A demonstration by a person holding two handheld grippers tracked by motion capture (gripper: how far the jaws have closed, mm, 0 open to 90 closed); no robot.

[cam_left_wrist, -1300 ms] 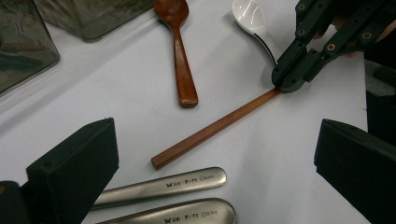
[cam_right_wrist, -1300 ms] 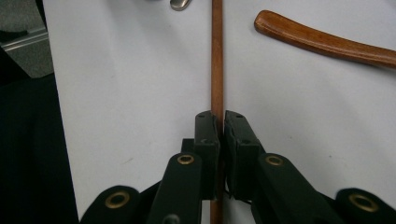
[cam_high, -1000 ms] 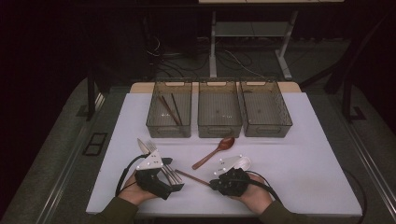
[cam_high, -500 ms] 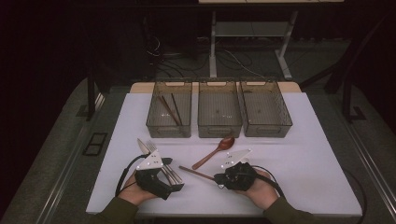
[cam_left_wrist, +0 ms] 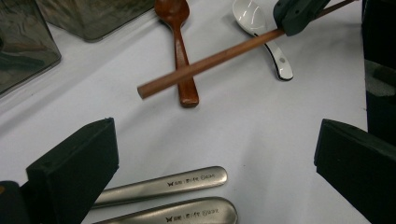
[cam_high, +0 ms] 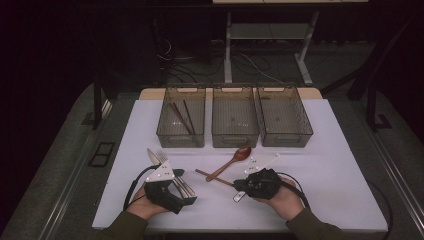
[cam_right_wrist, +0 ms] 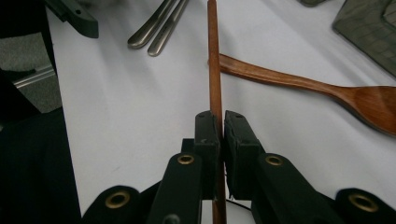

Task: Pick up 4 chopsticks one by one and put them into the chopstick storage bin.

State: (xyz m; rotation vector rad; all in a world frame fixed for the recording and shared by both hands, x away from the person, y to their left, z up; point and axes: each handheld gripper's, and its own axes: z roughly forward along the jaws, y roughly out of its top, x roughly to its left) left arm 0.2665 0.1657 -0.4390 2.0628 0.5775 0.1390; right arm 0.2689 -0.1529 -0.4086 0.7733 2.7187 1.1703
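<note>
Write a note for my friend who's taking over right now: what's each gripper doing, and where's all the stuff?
Right hand-held gripper: shut on a brown chopstick that crosses the wooden spoon.
Left hand-held gripper: open, over two metal handles.
White spoon lies beside the wooden one.
Left bin already holds chopsticks; the middle bin and right bin look empty.
Probably left: bin this chopstick, then sort the spoons and metal cutlery.

Bare table [cam_high: 340,165] right; wooden spoon [cam_high: 231,160], metal cutlery [cam_left_wrist: 187,196] crowd centre-left.
</note>
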